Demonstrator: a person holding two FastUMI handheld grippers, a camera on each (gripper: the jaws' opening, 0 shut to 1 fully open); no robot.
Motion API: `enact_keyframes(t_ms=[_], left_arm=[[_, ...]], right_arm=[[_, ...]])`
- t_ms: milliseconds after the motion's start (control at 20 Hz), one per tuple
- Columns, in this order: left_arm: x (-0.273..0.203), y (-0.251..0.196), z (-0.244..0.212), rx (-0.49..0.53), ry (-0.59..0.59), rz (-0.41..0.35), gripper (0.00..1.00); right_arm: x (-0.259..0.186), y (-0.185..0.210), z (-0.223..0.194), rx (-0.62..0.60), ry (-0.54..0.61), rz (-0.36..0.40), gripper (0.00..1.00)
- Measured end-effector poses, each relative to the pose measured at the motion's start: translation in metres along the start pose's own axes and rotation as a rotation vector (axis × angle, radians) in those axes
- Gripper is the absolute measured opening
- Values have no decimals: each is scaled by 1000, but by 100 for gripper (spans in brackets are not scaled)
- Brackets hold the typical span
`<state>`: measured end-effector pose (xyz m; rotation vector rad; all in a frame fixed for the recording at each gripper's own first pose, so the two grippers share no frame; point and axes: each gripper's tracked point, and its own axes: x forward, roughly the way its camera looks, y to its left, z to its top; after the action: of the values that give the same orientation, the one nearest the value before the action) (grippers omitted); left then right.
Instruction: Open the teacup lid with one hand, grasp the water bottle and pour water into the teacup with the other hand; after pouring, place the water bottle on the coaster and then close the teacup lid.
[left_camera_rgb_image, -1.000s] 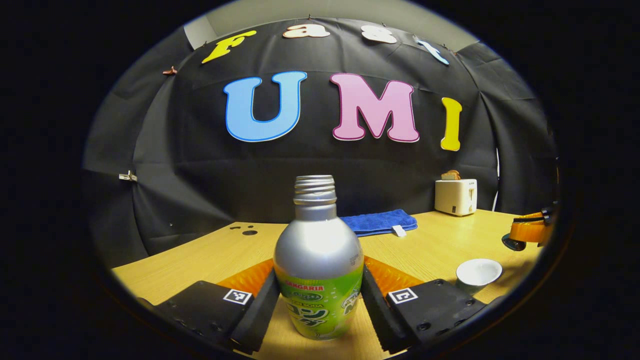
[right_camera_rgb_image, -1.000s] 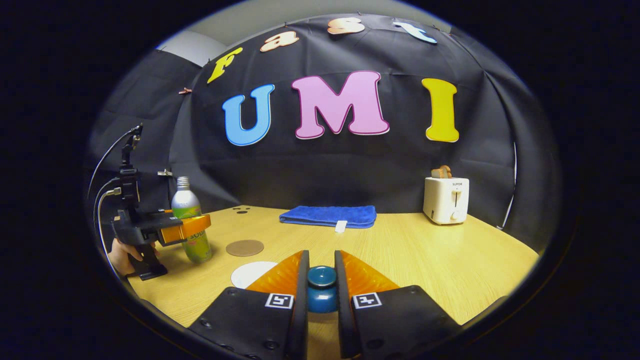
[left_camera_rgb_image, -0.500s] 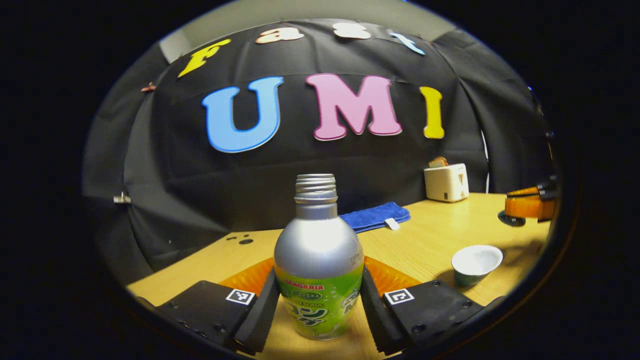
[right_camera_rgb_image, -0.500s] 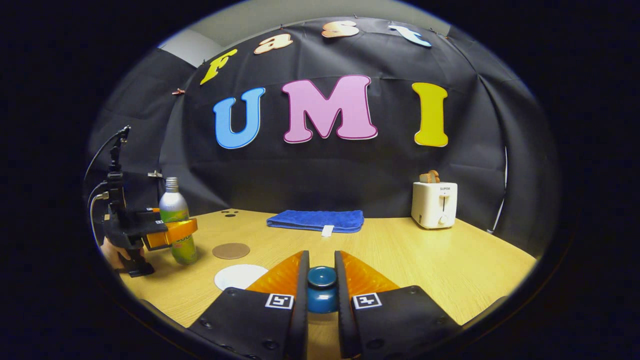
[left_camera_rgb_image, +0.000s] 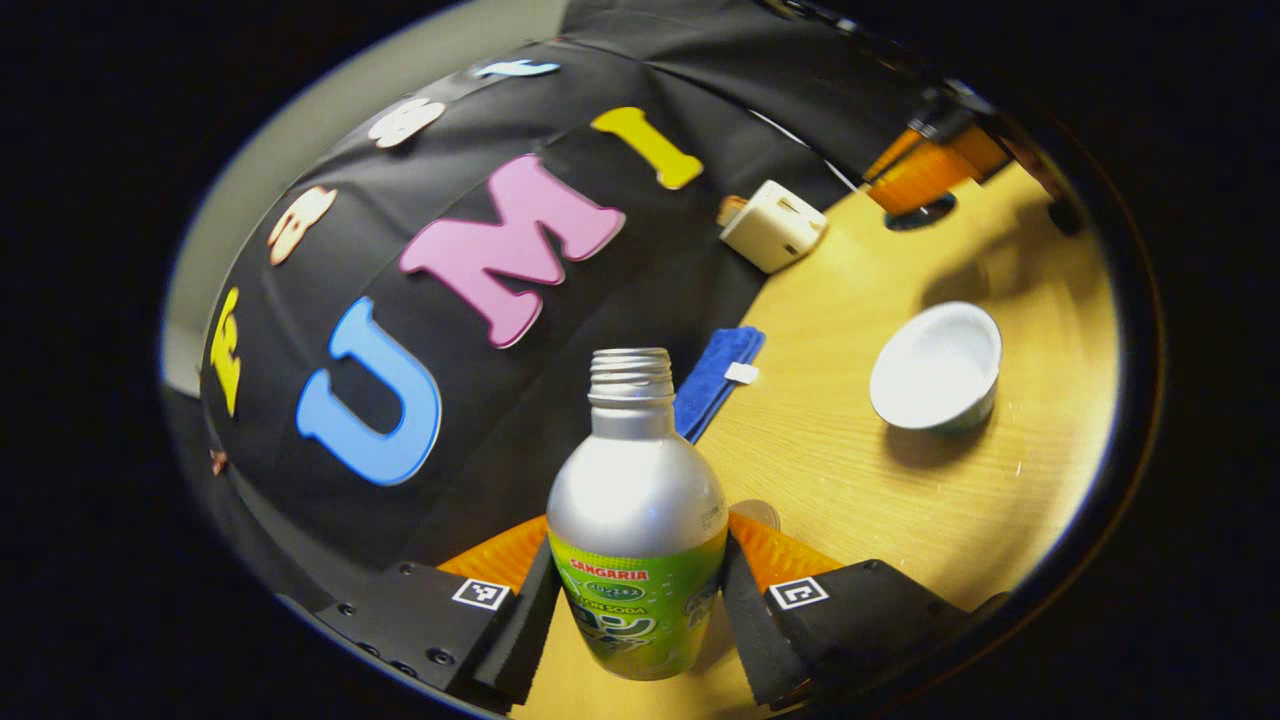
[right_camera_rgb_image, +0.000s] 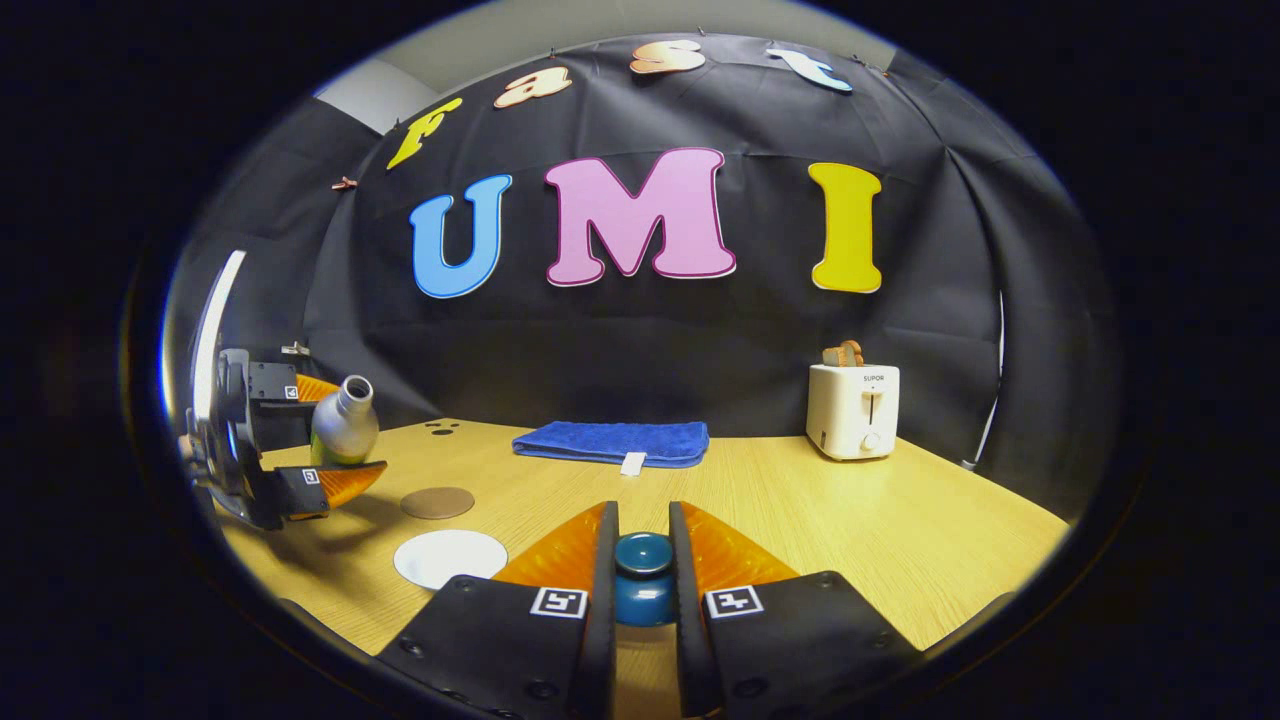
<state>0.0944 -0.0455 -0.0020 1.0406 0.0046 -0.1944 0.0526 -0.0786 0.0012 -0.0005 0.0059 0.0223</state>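
Observation:
My left gripper (left_camera_rgb_image: 637, 575) is shut on the silver and green water bottle (left_camera_rgb_image: 637, 520), which has no cap. In the right gripper view the bottle (right_camera_rgb_image: 343, 428) is lifted off the table and leans with its mouth toward the teacup (right_camera_rgb_image: 450, 557), the left gripper (right_camera_rgb_image: 335, 436) around it. The teacup (left_camera_rgb_image: 936, 365), white inside, stands open on the table to the bottle's right. My right gripper (right_camera_rgb_image: 643, 560) is shut on the teal knob of the lid (right_camera_rgb_image: 643, 580), held above the table. A brown round coaster (right_camera_rgb_image: 437, 502) lies just behind the cup.
A blue folded towel (right_camera_rgb_image: 610, 442) lies at the back of the wooden table (right_camera_rgb_image: 900, 540). A white toaster (right_camera_rgb_image: 852, 410) with toast stands at the back right. The right gripper (left_camera_rgb_image: 925, 165) with the lid hangs beyond the cup in the left gripper view.
My left gripper has lifted the bottle and tipped it toward the teacup, and the cup now lies nearer. The right gripper keeps the lid, hardly moved.

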Motion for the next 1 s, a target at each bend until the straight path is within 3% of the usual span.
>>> enact_keyframes(t_ms=[500,1000], left_arm=[[1,-12,16,414,-4,-102,79],[-2,-24,26,645,-23,-182,80]], right_arm=[[0,-1,0,0,0,0,28],[0,-1,1,0,0,1,28]])
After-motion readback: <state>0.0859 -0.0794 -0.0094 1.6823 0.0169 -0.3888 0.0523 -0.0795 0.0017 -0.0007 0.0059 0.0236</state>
